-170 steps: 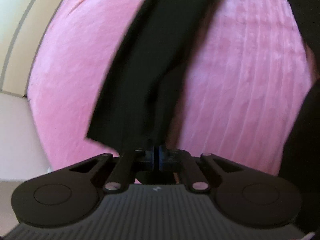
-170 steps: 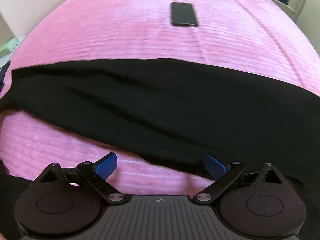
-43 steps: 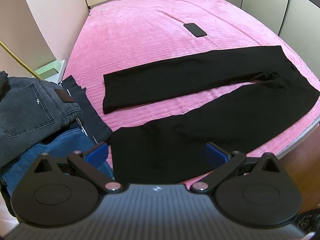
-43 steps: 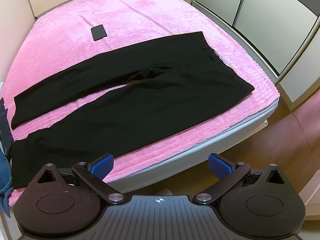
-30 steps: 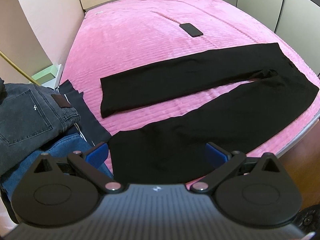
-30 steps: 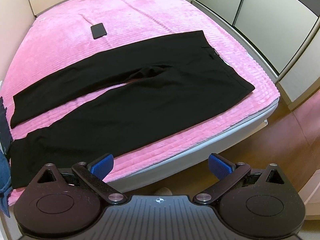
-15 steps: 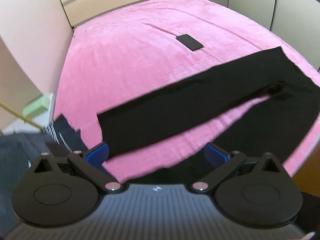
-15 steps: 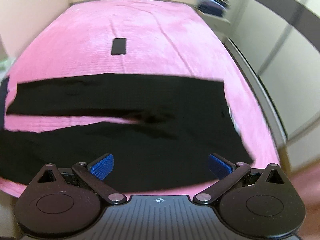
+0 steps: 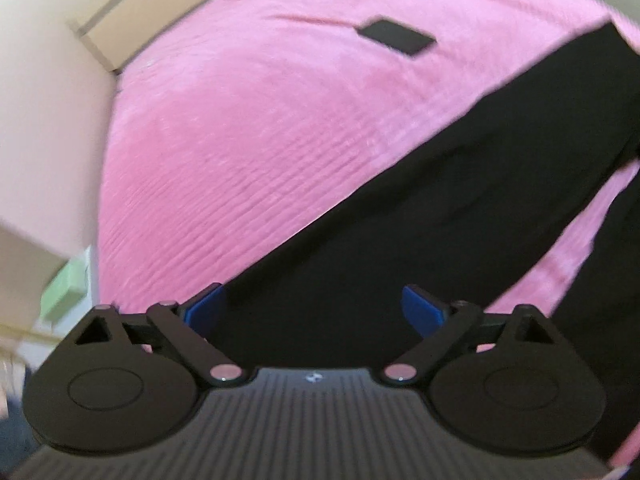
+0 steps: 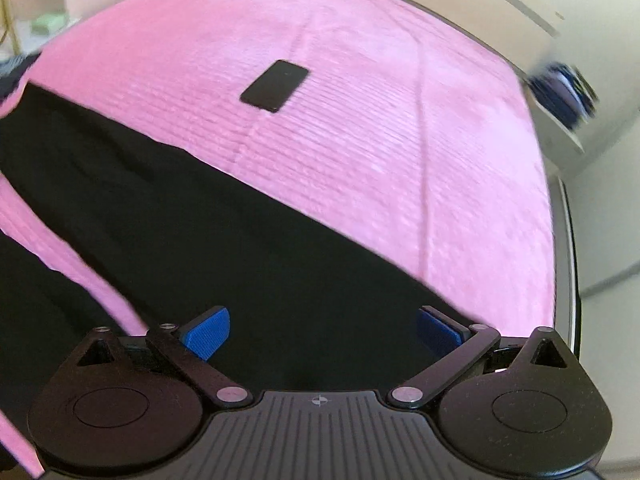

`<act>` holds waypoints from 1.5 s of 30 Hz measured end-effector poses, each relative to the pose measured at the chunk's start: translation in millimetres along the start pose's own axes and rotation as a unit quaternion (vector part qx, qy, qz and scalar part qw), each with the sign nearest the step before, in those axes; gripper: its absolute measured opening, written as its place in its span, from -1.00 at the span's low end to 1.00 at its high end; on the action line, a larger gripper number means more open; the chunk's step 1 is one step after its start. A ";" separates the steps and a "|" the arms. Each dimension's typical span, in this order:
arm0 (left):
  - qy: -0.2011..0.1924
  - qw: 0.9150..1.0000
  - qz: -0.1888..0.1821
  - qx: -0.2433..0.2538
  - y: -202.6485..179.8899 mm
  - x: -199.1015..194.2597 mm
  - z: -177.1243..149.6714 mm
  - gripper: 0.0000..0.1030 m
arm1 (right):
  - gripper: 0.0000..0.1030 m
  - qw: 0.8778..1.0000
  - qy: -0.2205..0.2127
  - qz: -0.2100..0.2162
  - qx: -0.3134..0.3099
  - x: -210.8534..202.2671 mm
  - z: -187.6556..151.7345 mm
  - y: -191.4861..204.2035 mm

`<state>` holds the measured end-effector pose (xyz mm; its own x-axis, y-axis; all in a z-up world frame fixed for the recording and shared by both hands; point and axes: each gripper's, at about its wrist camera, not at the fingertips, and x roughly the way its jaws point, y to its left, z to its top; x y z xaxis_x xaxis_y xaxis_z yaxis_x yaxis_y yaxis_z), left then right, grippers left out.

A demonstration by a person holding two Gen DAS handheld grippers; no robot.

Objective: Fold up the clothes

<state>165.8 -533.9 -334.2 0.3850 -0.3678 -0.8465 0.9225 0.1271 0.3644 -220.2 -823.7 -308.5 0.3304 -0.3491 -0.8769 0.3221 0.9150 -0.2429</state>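
Black trousers lie spread flat on the pink bed, legs apart in a V. My left gripper is open and empty, low over the hem end of the far leg. My right gripper is open and empty, low over the waist end of the trousers, near the far corner of the waistband. Both views are blurred by motion.
A black phone lies on the bed beyond the trousers, also in the right wrist view. A headboard and wall bound the bed's far side. Folded dark clothes sit on a shelf at right.
Both grippers have moved forward and down from a high view of the whole bed to close over the trousers, left toward the hem, right toward the waist. Both stayed open.
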 end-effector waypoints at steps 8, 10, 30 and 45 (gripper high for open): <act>0.034 0.993 -0.056 0.102 39.5 129.5 19.9 0.14 | 0.55 0.999 0.019 0.011 -0.044 97.7 25.0 -3.6; 0.055 0.986 -0.081 0.134 43.6 151.4 20.8 -0.03 | 0.55 0.998 0.032 0.014 -0.061 118.2 27.2 -2.9; 0.055 0.970 -0.026 0.237 15.3 136.3 11.4 -0.99 | -0.26 0.933 0.180 0.085 -0.300 259.6 26.7 -108.8; -0.010 0.985 0.063 0.160 -42.0 -67.0 -18.8 -0.99 | -0.95 0.976 -0.022 -0.062 -0.209 31.5 -79.1 -98.4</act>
<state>101.7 -497.3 -300.2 0.4925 -0.3857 -0.7802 0.8108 -0.1225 0.5723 -311.7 -908.8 -345.0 0.3533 -0.4628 -0.8130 -0.0250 0.8641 -0.5027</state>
